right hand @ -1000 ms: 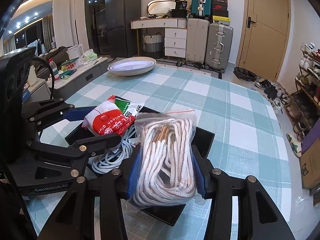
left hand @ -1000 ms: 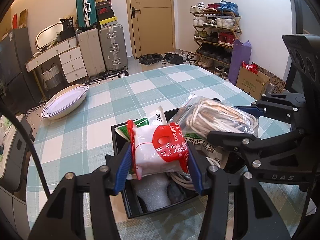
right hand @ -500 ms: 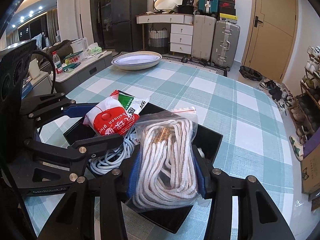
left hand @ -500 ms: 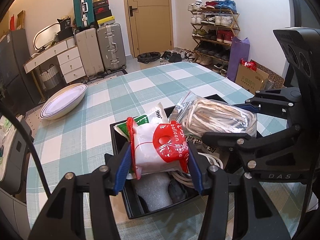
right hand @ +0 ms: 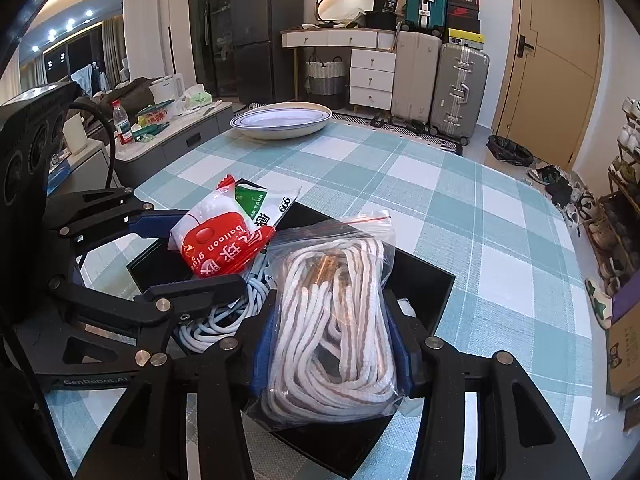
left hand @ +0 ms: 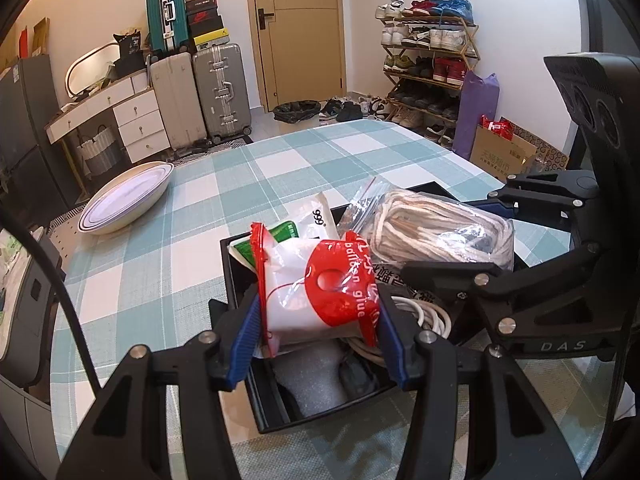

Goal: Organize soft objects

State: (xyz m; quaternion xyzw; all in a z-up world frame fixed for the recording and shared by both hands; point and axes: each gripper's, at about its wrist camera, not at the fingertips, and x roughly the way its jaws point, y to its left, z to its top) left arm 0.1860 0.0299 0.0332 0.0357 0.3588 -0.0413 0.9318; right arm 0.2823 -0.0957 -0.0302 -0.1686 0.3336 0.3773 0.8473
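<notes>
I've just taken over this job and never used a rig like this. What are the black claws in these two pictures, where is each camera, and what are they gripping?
Each claw is a hand-held two-finger gripper carried by a person, with a wide-angle camera looking along its fingers.

The left camera shows the left gripper closed on a red and white balloon glue packet. The right camera shows the right gripper around a clear bag of white rope; its jaws have just been opening, though the blue pads still look pressed against the bag.

Both are held over a black bin containing white cable, on a table with a checked cloth. A white dish sits at its far end.
</notes>
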